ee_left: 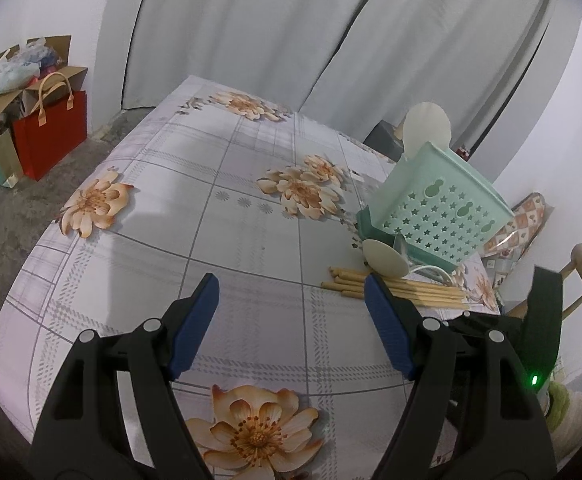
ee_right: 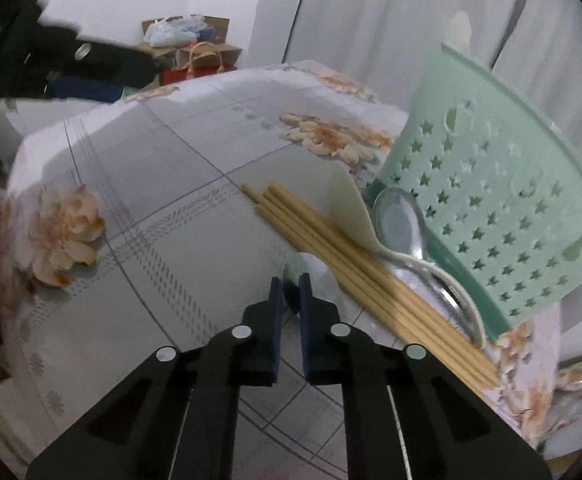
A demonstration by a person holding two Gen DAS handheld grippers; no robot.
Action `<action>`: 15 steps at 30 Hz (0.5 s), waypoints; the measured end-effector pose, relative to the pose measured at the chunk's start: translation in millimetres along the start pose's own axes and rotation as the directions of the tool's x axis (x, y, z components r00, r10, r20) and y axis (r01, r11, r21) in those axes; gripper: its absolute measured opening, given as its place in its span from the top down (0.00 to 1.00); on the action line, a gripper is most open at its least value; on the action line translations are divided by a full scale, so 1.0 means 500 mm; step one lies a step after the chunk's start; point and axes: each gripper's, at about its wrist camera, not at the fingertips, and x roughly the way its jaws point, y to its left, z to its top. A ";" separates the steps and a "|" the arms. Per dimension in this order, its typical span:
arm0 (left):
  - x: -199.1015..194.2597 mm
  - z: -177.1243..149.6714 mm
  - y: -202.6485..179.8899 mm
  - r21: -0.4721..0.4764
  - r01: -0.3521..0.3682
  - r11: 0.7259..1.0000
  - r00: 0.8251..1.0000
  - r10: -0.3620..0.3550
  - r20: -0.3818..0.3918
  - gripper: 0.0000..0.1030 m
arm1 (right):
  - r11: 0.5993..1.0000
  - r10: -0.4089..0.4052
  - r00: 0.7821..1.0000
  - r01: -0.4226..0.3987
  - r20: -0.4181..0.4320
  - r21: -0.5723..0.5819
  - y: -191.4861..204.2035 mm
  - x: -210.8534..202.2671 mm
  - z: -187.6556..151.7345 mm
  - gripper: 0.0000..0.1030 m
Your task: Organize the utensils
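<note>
Right tool (ee_right: 291,280) clamps metal spoon (ee_right: 311,276) (left wrist view misses it).

Table (ee_left: 251,240), floral cloth — chopsticks (ee_right: 331,248), spoons (ee_right: 399,220), green basket (ee_left: 443,208).

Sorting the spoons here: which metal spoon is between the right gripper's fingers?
The shiny metal spoon lying left of the wooden chopsticks; the other metal spoon lies against the green basket.

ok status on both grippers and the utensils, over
Left hand-held gripper open, empty. Right hand-held gripper shut on metal spoon. Chopsticks and two more spoons lie against mint holder. Nothing blocking.
</note>
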 end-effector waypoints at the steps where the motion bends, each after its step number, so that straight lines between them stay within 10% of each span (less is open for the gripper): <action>1: -0.001 0.000 0.000 -0.001 -0.001 1.000 1.000 0.001 0.001 0.31 | 1.000 -0.009 1.000 0.009 0.008 -0.005 0.006 -0.006 -0.001 0.94; 15: 0.012 -0.020 -0.001 -0.021 -0.010 1.000 1.000 0.010 -0.011 0.31 | 0.953 0.029 0.986 -0.077 0.164 0.295 -0.132 -0.173 0.004 0.99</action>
